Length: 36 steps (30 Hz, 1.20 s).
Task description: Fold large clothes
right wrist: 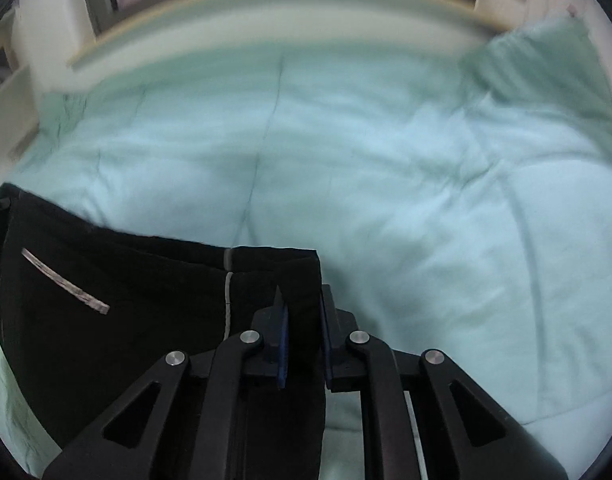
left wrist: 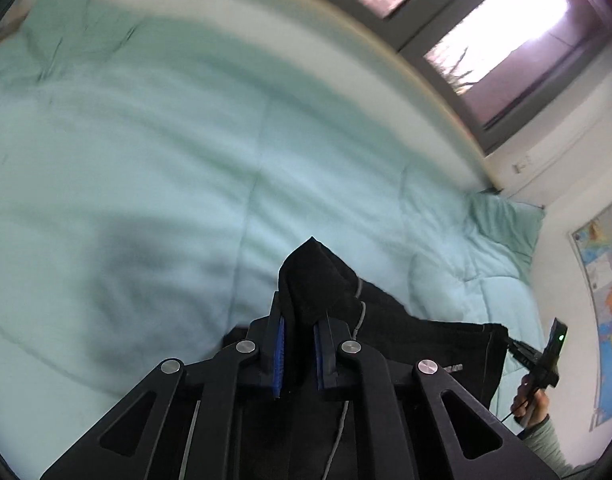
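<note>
Both grippers clamped on the black garment (left wrist: pixel 405 344), lifted over the bed.

Left gripper (left wrist: pixel 299 344), lower centre of the left wrist view: we see its blue pads (left wrist: pixel 280 354) pinching a bunched peak of the black cloth, which rises past the fingertips. From there the garment stretches toward the lower right of the frame, where the right gripper (left wrist: pixel 515 350), held in a person's hand (left wrist: pixel 531 406), grips its far corner. In the right wrist view, the right gripper (right wrist: pixel 303 344) is closed on a corner of the same cloth; the rest spreads to the lower left, showing a pale strip (right wrist: pixel 66 280). Beyond, we note the mint-green comforter (right wrist: pixel 345 160), a pillow (right wrist: pixel 545 64) upper right, then windows (left wrist: pixel 501 36).
</note>
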Each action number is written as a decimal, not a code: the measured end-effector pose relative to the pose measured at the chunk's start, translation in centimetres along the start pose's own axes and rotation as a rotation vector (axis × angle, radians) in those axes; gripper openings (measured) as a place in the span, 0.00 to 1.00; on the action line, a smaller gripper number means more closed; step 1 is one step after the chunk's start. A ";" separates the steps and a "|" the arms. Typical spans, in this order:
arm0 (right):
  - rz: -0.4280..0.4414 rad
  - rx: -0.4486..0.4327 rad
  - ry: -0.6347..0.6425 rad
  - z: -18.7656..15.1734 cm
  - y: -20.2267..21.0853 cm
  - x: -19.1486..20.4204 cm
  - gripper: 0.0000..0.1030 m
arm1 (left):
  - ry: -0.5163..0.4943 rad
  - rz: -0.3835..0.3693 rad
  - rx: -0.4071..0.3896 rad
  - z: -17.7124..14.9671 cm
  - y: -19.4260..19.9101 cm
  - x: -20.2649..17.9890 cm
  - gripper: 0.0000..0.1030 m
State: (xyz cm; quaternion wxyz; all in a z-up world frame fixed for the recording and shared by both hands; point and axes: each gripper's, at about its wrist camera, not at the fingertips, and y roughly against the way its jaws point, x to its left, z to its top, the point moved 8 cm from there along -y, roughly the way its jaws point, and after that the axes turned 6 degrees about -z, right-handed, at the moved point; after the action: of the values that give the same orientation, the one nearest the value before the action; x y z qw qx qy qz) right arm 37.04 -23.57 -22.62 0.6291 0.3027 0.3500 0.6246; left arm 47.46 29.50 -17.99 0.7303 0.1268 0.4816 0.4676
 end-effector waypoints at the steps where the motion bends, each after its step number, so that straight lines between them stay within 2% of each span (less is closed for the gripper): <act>1: -0.028 -0.017 0.004 0.9 -0.1 0.0 0.14 | -0.021 0.026 -0.015 0.7 -0.2 -0.5 0.11; 3: -0.061 0.011 0.000 1.2 -2.1 0.1 0.13 | -0.023 0.074 -0.010 1.4 -1.8 0.1 0.11; 5: -0.061 0.080 -0.018 0.1 -5.6 0.5 0.13 | 0.034 0.128 0.044 0.6 -4.6 2.7 0.11; 7: -0.060 0.167 -0.030 -1.8 -9.1 0.9 0.13 | 0.090 0.201 0.131 -1.9 -7.8 6.0 0.12; 9: -0.043 0.256 -0.033 -4.4 -12.4 2.0 0.13 | 0.109 0.236 0.191 -4.1 -9.9 7.8 0.12; 12: -0.069 0.300 -0.017 -6.1 -14.4 3.2 0.13 | 0.101 0.292 0.216 -6.1 -11.5 9.3 0.25; 16: -0.088 0.334 -0.030 -5.6 -13.9 2.7 0.17 | 0.228 0.212 0.192 -5.1 -10.2 10.5 0.41; 17: -0.088 0.332 -0.040 -5.4 -13.5 2.4 0.22 | 0.255 0.185 0.172 -4.6 -9.2 10.8 0.47; 18: -0.078 0.323 -0.061 -5.1 -12.7 2.1 0.24 | 0.277 0.178 0.146 -4.1 -7.9 11.0 0.50; 19: -0.062 0.304 -0.090 -4.8 -11.2 1.7 0.24 | 0.289 0.198 0.123 -3.8 -6.5 11.4 0.56; 20: -0.053 0.287 -0.105 -4.6 -10.2 1.6 0.25 | 0.289 0.222 0.103 -3.5 -5.5 11.7 0.56; 22: -0.023 0.229 -0.144 -4.3 -6.6 1.6 0.31 | 0.250 0.317 0.049 -2.8 -2.1 12.1 0.56; 23: -0.013 0.212 -0.154 -4.1 -5.4 1.7 0.43 | 0.236 0.329 0.043 -2.6 -1.1 12.0 0.56; 24: 0.007 0.182 -0.164 -4.3 -3.5 2.2 0.56 | 0.220 0.328 0.041 -2.6 0.0 11.6 0.56; 26: 0.066 0.147 -0.159 -5.0 -0.5 4.4 0.64 | 0.161 0.302 0.033 -2.8 1.9 9.4 0.56; 28: 0.110 0.135 -0.146 -5.8 1.3 7.0 0.64 | 0.074 0.277 0.030 -4.1 2.8 5.5 0.56; 30: 0.135 0.149 -0.128 -7.9 2.5 10.3 0.64 | -0.002 0.216 0.062 -6.7 2.8 1.1 0.57; 36: 0.167 0.168 -0.057 -12.5 4.0 17.7 0.63 | -0.249 0.099 0.205 -17.2 -1.3 -10.7 0.57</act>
State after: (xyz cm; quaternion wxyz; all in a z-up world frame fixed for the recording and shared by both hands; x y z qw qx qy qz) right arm 24.07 -6.49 -27.55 0.5571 0.4002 0.3566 0.6343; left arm 32.94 15.61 -21.22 0.7435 0.2812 0.4258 0.4323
